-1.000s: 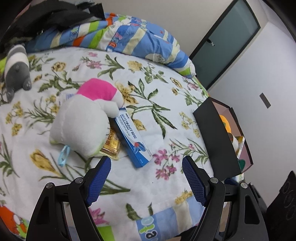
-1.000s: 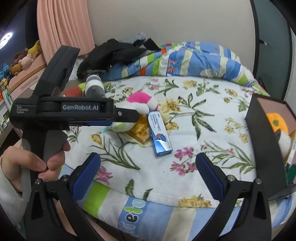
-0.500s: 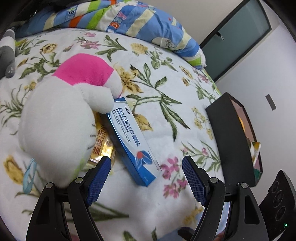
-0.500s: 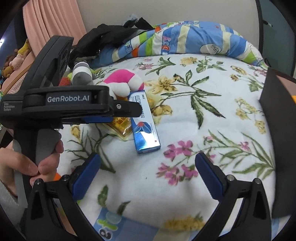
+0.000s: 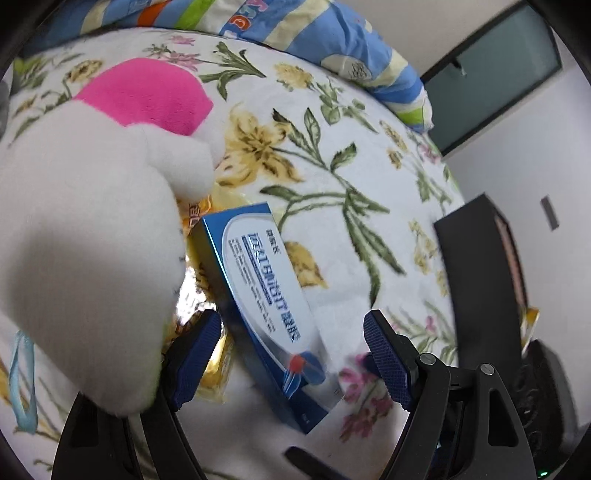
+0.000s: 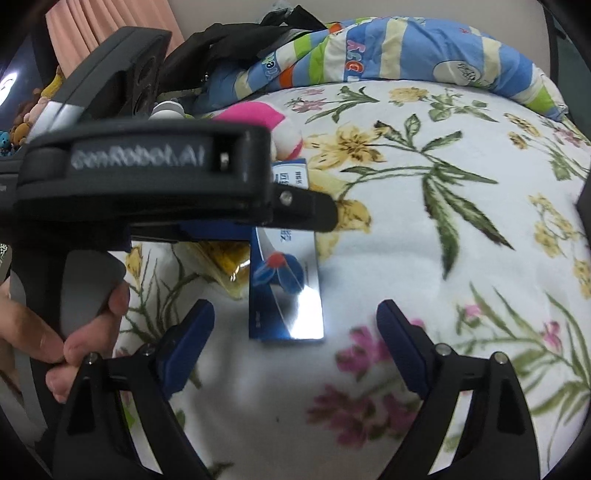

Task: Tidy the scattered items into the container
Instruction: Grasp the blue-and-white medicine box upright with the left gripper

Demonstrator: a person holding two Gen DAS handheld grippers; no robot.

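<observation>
Straddling the blue box (image 5: 271, 314), the left gripper (image 5: 291, 354) was held apart, untouching. The right gripper (image 6: 295, 343) was closing, empty, box (image 6: 286, 291) at twelve o'clock.

1. A bed (image 5: 369, 192) with a white floral cover fills the middle.
2. A striped blue, green and cream quilt (image 6: 406, 51) lies bunched at 12 o'clock.
3. White walls (image 5: 524, 155) and a dark frosted-glass door (image 5: 495, 77) stand at 2 o'clock.
4. Pink curtains (image 6: 110, 22) hang at 11 o'clock.

A long blue box (image 5: 269, 306) lies flat on the flowered blanket, its far end at 11 o'clock touching a white-and-pink plush toy (image 5: 92, 229); a gold packet (image 5: 214, 365) lies beneath both. The black container (image 5: 480, 288) stands at 3 o'clock.
</observation>
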